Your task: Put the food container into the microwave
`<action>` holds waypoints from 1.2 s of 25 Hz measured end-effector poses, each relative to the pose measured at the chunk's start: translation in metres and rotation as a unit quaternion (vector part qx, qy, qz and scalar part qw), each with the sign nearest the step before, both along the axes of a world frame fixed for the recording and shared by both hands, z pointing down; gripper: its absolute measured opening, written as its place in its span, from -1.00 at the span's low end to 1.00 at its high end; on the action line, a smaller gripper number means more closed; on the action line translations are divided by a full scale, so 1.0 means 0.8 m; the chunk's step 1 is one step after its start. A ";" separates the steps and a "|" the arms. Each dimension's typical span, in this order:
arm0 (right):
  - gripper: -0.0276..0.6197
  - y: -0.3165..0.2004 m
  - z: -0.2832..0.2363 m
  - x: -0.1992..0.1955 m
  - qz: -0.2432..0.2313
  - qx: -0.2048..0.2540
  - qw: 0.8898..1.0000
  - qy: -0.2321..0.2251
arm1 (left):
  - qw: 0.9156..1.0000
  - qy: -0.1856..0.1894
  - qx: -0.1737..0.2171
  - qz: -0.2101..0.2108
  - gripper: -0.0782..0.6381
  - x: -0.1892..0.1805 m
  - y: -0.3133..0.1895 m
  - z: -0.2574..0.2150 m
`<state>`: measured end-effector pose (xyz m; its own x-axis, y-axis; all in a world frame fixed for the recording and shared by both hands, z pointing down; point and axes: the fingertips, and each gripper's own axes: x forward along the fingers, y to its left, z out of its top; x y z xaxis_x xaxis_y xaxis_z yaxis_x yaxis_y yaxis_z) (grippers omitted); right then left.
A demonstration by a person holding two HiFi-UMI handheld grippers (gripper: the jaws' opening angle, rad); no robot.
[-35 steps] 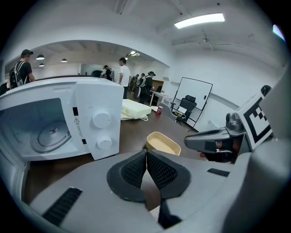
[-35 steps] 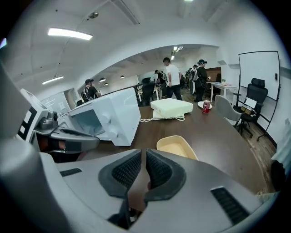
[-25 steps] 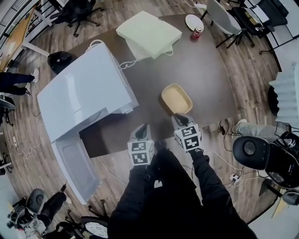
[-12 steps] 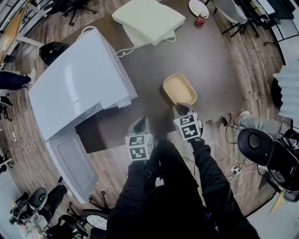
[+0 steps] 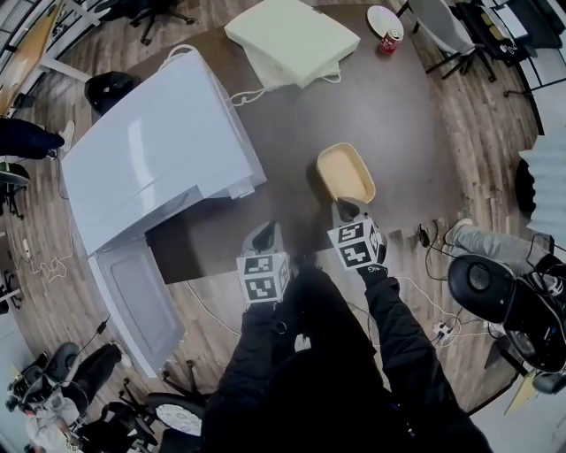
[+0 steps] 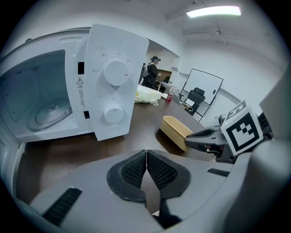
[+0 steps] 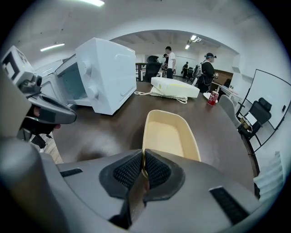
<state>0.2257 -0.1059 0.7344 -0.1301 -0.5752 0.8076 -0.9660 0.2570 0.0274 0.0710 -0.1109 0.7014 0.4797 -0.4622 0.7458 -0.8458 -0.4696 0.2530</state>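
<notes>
We log the food container (image 7: 170,134) on the desk (image 5: 398,124), its near rim clamped in the right hand-held gripper (image 7: 143,169), left hand-held gripper (image 6: 146,169) closed on nothing, microwave (image 5: 159,159) door (image 5: 133,296) open: grasp done, carry and placement outstanding.

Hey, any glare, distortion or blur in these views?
Head view: heavy fisheye bending, soft sheen on the microwave top. Left gripper view: black rounded corners, ceiling light blown out. Right gripper view: food container sharp, same black corners.
</notes>
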 end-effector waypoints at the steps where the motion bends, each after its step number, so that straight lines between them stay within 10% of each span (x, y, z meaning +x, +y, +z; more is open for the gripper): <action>1: -0.80 0.000 -0.005 -0.001 -0.003 0.003 1.000 0.003 | 1.000 0.001 0.002 -0.002 -0.69 0.000 0.000 -0.003; 30: -0.81 0.103 -0.113 -0.173 -0.191 0.038 0.981 0.004 | 0.989 -0.006 0.016 -0.147 -0.69 -0.151 0.083 -0.045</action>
